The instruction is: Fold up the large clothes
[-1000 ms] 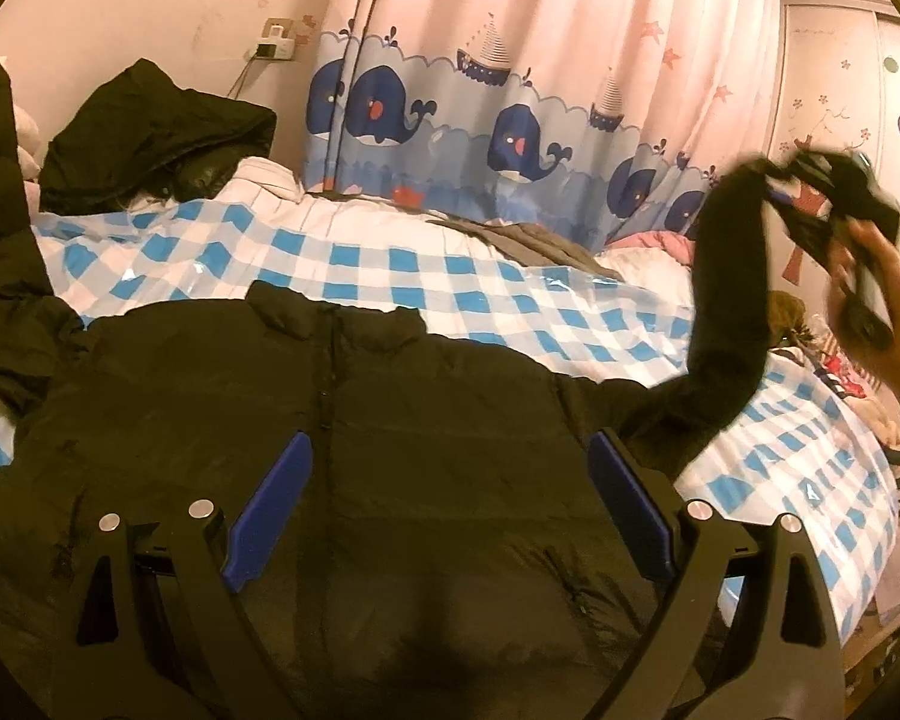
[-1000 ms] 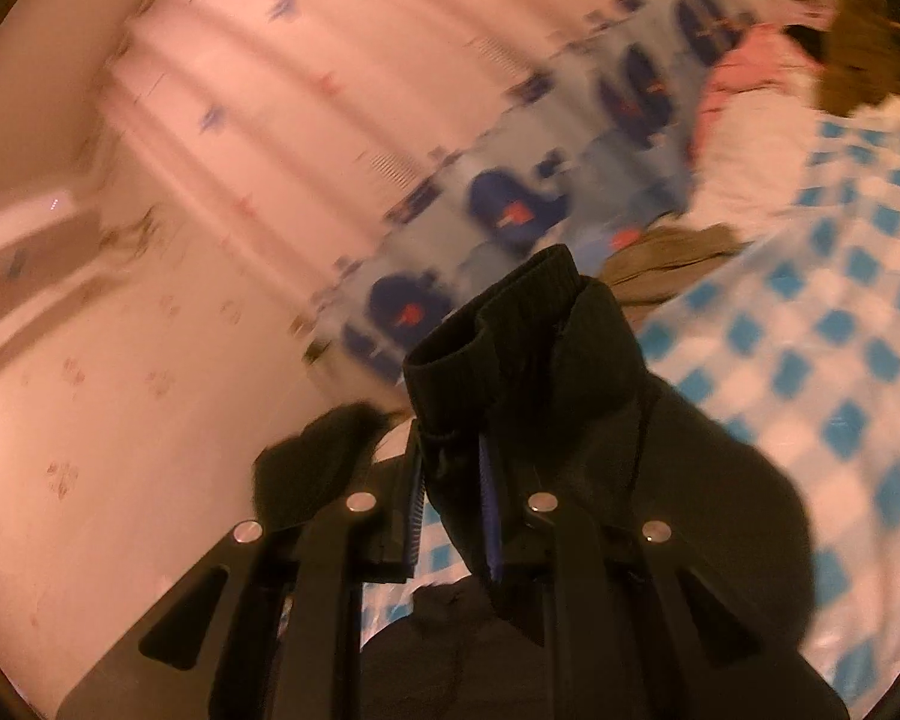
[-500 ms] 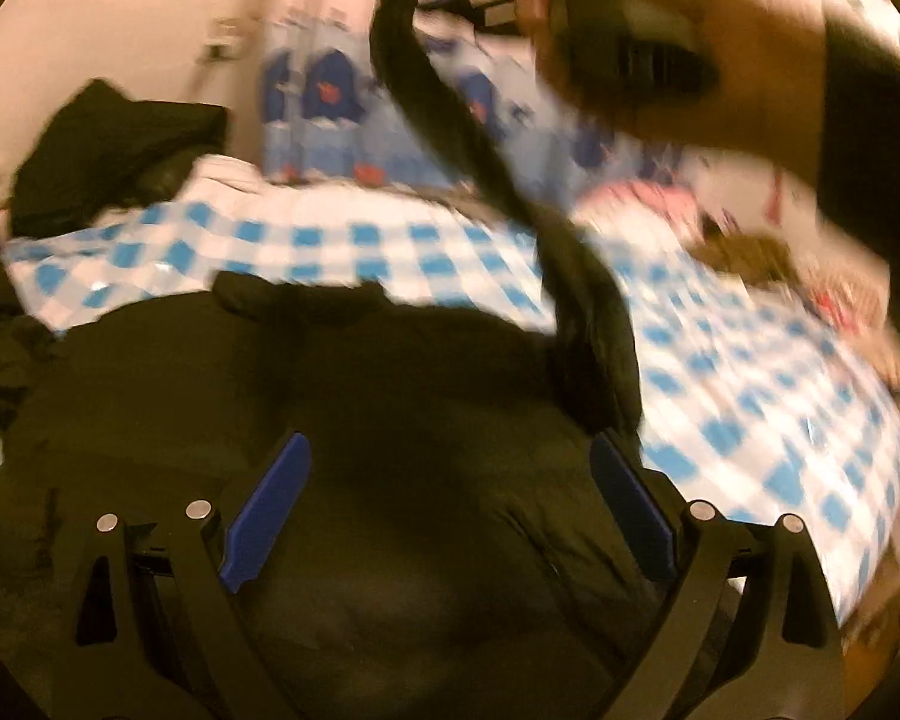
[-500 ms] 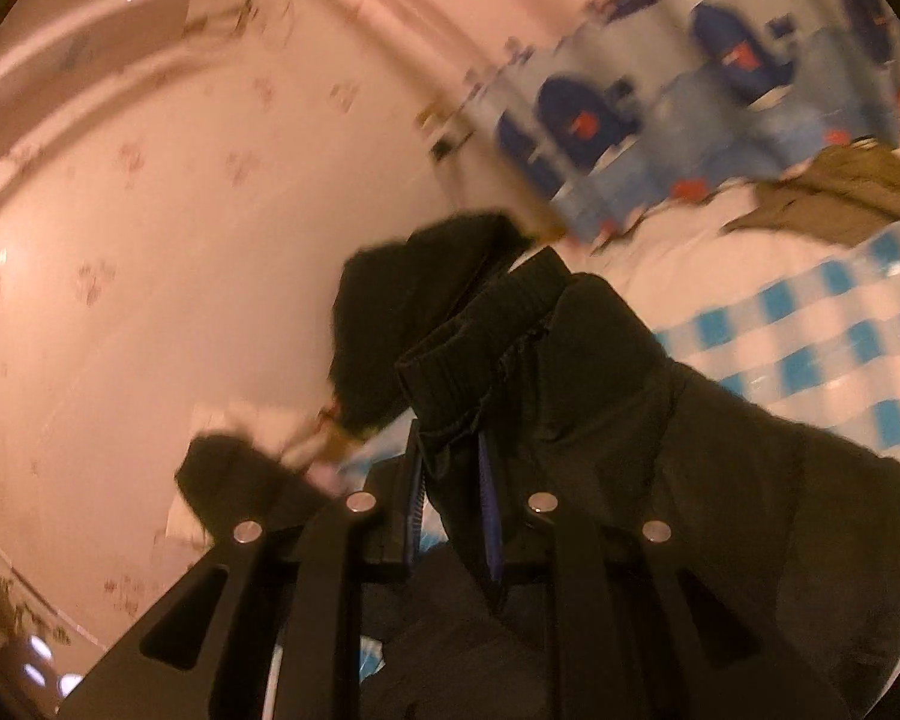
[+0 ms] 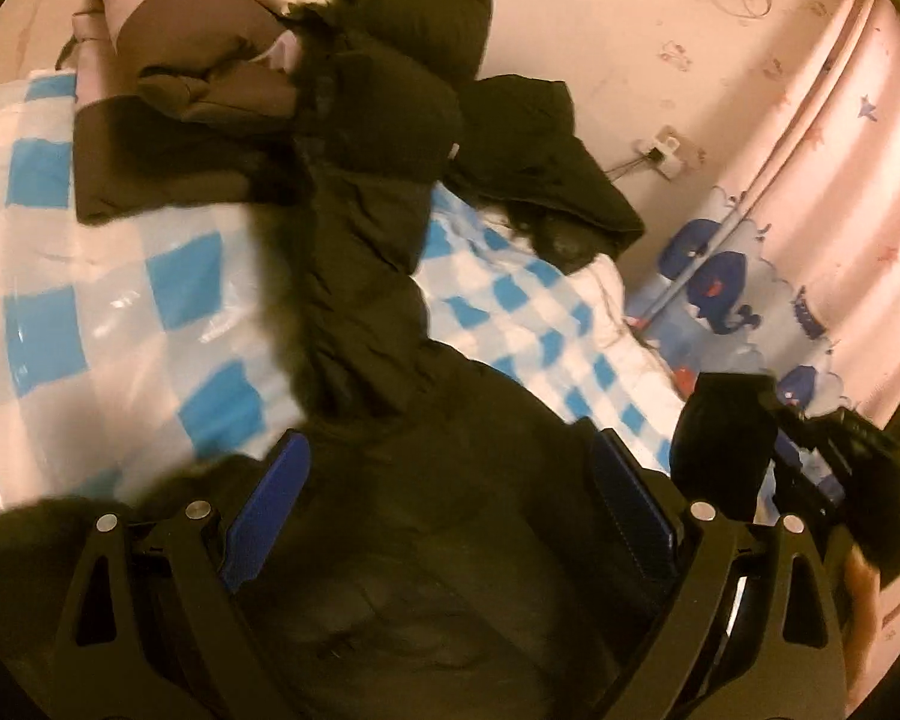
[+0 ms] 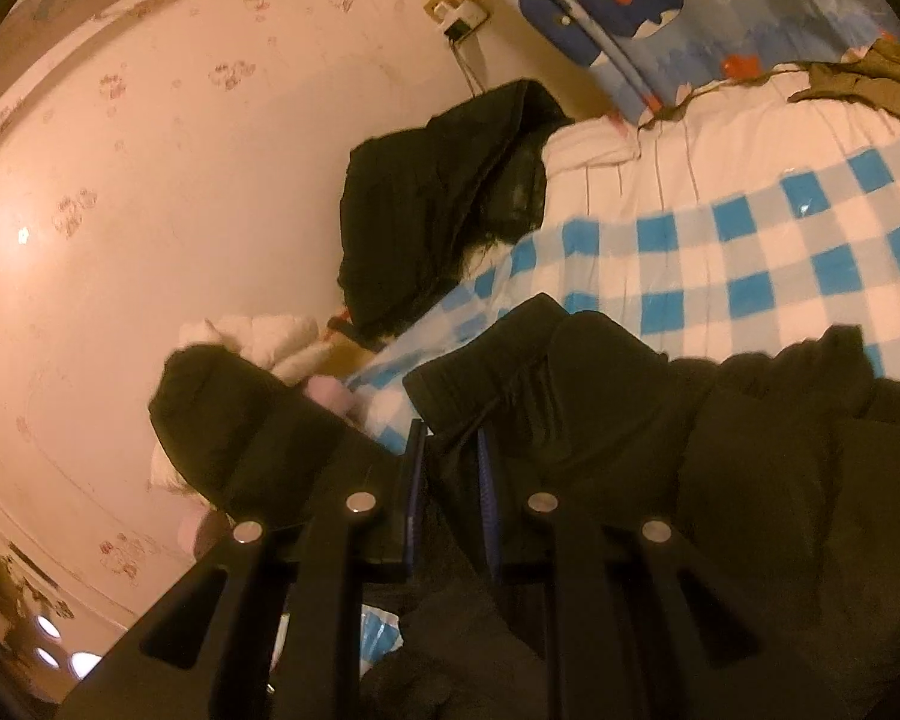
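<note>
Right hand-held gripper [image 6: 450,468] clamps black jacket [image 6: 750,480] cuff [image 6: 480,360].

We see both views under dim, warm orange-pink indoor light. A bright glare patch glows on the wall [image 6: 24,234] at the left of the right wrist view. The black jacket [image 5: 390,570] swallows detail in shadow and looks softly smeared by motion. Fisheye curvature bends the curtain [image 5: 840,210], and dark vignetting rings every corner.
</note>
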The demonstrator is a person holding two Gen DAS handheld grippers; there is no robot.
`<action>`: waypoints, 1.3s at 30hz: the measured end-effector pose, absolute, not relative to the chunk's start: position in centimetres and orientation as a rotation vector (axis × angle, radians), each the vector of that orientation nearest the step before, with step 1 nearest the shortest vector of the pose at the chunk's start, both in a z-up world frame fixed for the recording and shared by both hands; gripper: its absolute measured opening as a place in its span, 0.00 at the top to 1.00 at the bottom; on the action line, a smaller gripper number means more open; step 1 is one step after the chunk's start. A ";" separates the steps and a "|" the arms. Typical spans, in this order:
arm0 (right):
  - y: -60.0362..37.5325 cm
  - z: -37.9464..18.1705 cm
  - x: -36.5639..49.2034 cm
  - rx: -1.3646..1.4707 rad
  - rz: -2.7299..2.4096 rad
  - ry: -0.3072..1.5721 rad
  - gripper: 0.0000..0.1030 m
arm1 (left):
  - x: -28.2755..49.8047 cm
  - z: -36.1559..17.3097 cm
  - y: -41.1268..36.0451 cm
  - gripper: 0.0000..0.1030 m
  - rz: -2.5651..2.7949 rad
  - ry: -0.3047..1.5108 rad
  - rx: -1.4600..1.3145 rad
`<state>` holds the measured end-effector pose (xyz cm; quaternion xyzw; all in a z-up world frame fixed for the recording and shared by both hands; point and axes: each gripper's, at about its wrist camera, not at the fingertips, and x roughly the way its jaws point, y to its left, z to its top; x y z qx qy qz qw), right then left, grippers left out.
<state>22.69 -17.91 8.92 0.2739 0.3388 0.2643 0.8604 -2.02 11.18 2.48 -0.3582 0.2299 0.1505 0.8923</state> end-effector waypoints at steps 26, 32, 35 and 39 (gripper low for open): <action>-5.6 -5.0 24.0 0.431 0.695 0.923 0.83 | -0.6 3.1 13.5 0.11 0.350 0.501 -0.680; -4.0 -5.0 23.5 0.379 0.777 0.930 0.83 | -0.4 3.0 13.4 0.11 0.344 0.506 -0.682; -2.3 -6.2 24.0 0.351 0.798 1.047 0.66 | -0.2 2.7 13.4 0.11 0.337 0.517 -0.685; -3.8 -5.0 23.2 0.375 0.773 1.079 0.42 | 0.1 2.3 13.8 0.11 0.328 0.540 -0.702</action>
